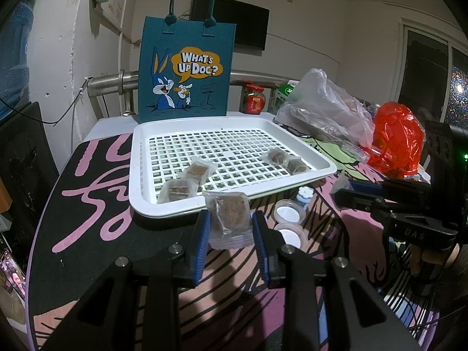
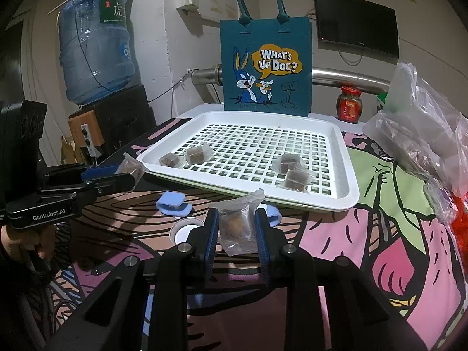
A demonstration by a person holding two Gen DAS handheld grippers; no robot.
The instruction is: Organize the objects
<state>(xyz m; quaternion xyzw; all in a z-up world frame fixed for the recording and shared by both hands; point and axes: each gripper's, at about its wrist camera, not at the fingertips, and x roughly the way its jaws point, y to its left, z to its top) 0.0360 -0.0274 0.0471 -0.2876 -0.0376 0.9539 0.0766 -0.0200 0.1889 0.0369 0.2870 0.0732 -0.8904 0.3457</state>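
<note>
The table [image 1: 96, 204], covered by a pink and black printed cloth, carries all items. A blue tote bag [image 1: 187, 67] stands upright at its far edge, directly behind the white perforated tray [image 1: 137, 175]. A clear plastic bag [image 1: 324, 108] and a red plastic bag [image 1: 395, 140] lie at the table's right side, and a red-lidded jar [image 1: 253, 98] stands by the far edge. Four wrapped brown cubes rest in the tray: two near its front left corner [image 1: 187, 182] and two near its front right corner [image 1: 285, 159]. Small round containers [image 1: 288, 213] sit on the cloth just before the tray's front edge. The left gripper [image 1: 231, 228] is clamped on a wrapped cube packet [image 1: 229, 219], held at the tray's front edge. The right gripper [image 2: 237, 228] is likewise clamped on a second wrapped packet [image 2: 238, 223], before the tray's front edge.
</note>
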